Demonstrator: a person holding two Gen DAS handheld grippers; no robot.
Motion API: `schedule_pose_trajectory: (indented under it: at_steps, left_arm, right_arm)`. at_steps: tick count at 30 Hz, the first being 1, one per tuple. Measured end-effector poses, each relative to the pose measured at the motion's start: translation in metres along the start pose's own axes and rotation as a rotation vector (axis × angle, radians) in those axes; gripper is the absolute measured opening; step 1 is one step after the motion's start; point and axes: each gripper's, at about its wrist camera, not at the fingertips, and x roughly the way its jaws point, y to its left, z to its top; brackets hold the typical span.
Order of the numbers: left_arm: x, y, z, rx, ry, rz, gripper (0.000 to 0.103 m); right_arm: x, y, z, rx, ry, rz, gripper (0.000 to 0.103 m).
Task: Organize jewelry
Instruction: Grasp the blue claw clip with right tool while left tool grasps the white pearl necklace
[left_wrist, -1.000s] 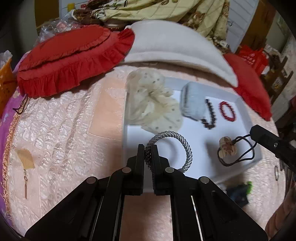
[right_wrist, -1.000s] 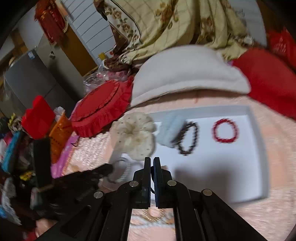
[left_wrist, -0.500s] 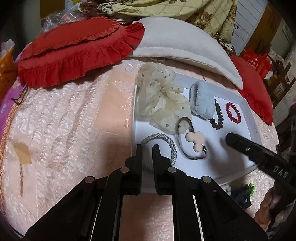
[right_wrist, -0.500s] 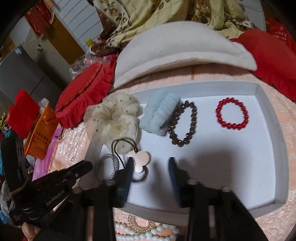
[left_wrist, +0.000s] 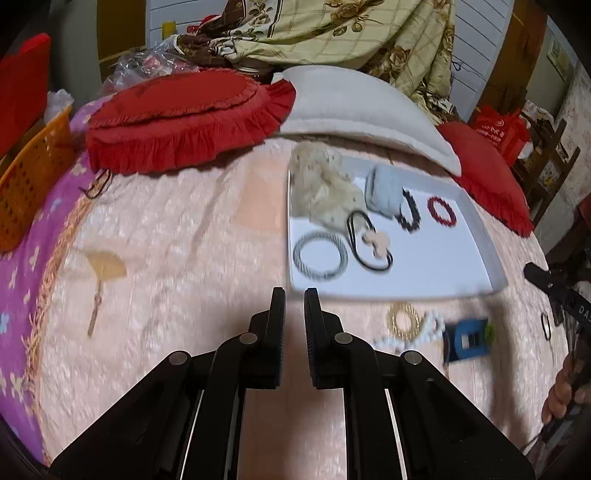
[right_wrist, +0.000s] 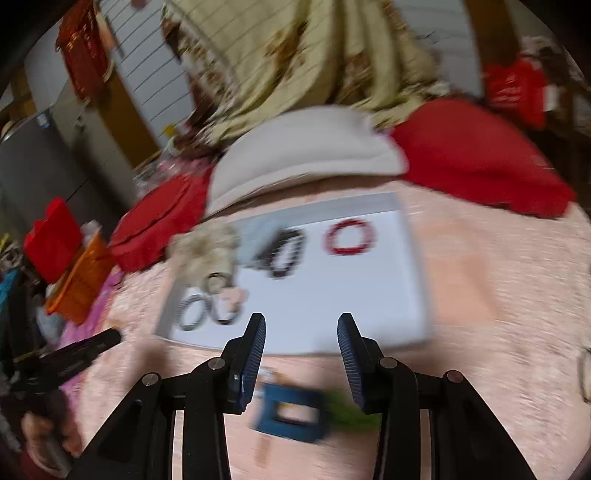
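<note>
While my left claw (left_wrist: 294, 295) hangs over the pink bedspread (left_wrist: 177, 236) with a narrow gap between its fingers and nothing in them, the white tray (left_wrist: 443, 266) lies ahead and to its right, just past the fingertips. Going from left to right across that tray: the silver braided ring (left_wrist: 320, 254) lies flat in the near left corner, closest to this claw. Behind it sits the cream scrunchie (left_wrist: 321, 188). Just right of the ring is the black hair tie with a pale charm (left_wrist: 371, 242), its loop stretched long, running from far-left to near-right. Next comes the pale blue scrunchie (left_wrist: 384, 186), then the dark bead bracelet (left_wrist: 409, 212), an oval with its long axis pointing away from me, and the red bead bracelet (left_wrist: 442, 210), nearly round. On the bedspread in front of the tray lie a gold ring-shaped piece (left_wrist: 404, 319), white pearls (left_wrist: 428, 328) touching it, and a blue clip (left_wrist: 467, 338).

My right claw (right_wrist: 301, 338) is spread wide and empty, low over the bedspread at the tray's near edge. That view is blurred, but the blue clip shows just below and between its fingers, its long axis crosswise; the bracelets lie ahead on the tray.
</note>
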Motion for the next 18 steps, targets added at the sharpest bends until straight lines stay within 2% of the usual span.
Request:
schedule_pose_trajectory:
  at_steps: [3,7,11,18]
  left_arm:
    - [0.001,-0.004,-0.017,0.009,0.026,-0.015,0.009]
    - [0.016,-0.016,-0.034,0.015,0.093,-0.065,0.009]
    - [0.025,-0.041,-0.040,0.075,0.113,-0.079,0.009]
    - [0.049,-0.094,-0.042,0.257,0.125,-0.106,0.009]
  right_arm:
    - [-0.004,-0.032,-0.020,0.054,0.033,-0.042,0.039]
    - [-0.008,-0.060,-0.046,0.131,0.073,-0.041,0.039]
    - [-0.007,-0.062,-0.060,0.131,0.108,-0.014,0.039]
    - [-0.001,-0.054,-0.065,0.099,0.109,-0.004,0.039]
